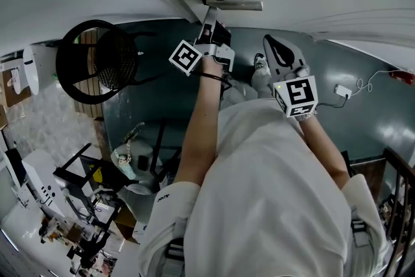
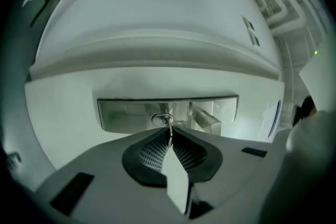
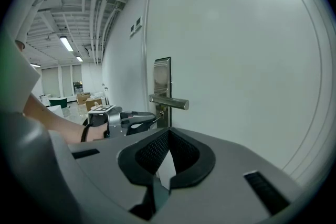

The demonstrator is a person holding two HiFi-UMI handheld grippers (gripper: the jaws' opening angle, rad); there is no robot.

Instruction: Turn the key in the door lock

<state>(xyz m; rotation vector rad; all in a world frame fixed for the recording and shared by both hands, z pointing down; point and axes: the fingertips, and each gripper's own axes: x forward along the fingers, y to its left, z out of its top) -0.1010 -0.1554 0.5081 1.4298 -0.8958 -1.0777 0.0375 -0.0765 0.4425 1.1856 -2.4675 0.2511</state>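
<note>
Key sits in lock cyl. of door plate, below lever handle. L gripper jaws pinch the key. R gripper jaws pressed together, empty, apart from door.

Brushed-metal lock plate and handle, shiny metal key, smooth matt door, matt grey plastic left gripper, ribbed black pads
</note>
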